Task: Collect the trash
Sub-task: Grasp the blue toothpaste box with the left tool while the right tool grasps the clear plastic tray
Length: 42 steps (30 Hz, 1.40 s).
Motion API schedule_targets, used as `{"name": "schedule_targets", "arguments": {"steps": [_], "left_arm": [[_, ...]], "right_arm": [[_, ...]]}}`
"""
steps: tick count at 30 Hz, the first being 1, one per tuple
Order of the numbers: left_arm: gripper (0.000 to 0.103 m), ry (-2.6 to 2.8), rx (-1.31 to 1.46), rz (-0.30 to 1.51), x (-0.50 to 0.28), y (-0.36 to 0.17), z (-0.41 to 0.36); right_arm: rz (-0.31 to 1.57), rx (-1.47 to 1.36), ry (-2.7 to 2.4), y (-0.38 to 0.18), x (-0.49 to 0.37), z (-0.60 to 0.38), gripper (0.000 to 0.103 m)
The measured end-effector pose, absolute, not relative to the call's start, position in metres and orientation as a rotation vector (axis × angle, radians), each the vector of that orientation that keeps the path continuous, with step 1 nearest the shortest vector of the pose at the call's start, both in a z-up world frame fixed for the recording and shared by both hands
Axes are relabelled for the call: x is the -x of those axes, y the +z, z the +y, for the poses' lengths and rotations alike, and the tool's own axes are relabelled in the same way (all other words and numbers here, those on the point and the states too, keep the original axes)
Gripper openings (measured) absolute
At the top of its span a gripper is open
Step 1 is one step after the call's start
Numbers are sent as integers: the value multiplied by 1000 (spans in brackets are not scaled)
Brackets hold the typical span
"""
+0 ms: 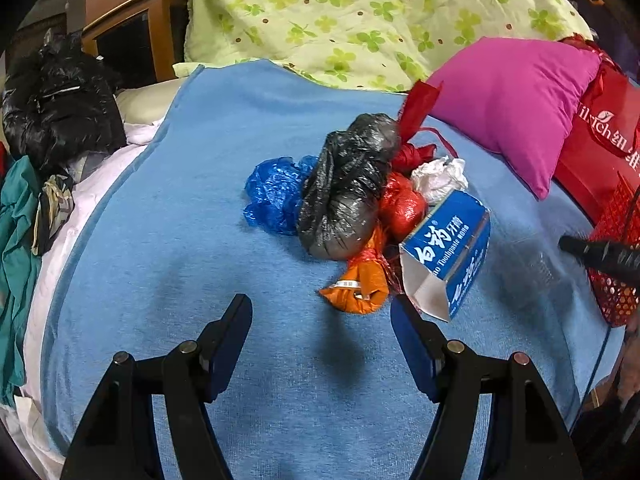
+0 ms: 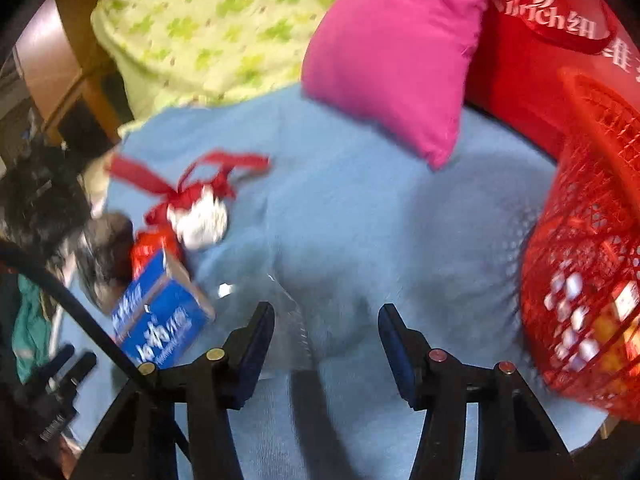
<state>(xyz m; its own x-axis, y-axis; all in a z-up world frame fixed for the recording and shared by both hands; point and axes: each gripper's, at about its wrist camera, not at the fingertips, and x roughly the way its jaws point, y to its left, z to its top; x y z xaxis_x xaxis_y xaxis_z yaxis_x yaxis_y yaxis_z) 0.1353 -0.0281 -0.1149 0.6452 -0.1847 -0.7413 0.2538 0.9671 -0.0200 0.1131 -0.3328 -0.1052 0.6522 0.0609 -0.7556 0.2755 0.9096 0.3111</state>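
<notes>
Gaping empty, both tongs [image 1: 320, 312] [image 2: 326, 316]; crinkled plastic bags [image 1: 344, 196], red mesh basket [image 2: 588, 280]

You see the trash pile [image 1: 352, 204] at frame centre on the blanket [image 1: 180, 240], the pillow [image 1: 516, 104] upper right, the basket [image 1: 612, 264] at right edge.

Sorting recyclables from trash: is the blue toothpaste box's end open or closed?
Open. In the left wrist view the toothpaste box lies tipped on the blue blanket, its near end flap hanging loose, showing the pale inside.
</notes>
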Motion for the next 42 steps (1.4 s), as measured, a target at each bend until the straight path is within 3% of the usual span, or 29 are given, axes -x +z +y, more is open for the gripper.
{"name": "schedule_targets", "arguments": {"steps": [20,33,36,38,42], "left_arm": [[73,-444,-187,724,-148,-97,-80],[73,-573,-147,881,-171,-121,-82],[64,-619,-143,899,-166,-124,-85],[54,-630,-151,906,-164,-126,-89],[50,-639,-148,922,-164,-129,-91]], "right_arm": [[987,-812,46,-135,-137,-320,69],[1012,-811,28,-143,-160,-312,71],[1004,-783,26,-142,-157,-314,68],[1006,-746,32,-141,-155,-315,56],[1025,-714,45,-143,-149,-321,45]]}}
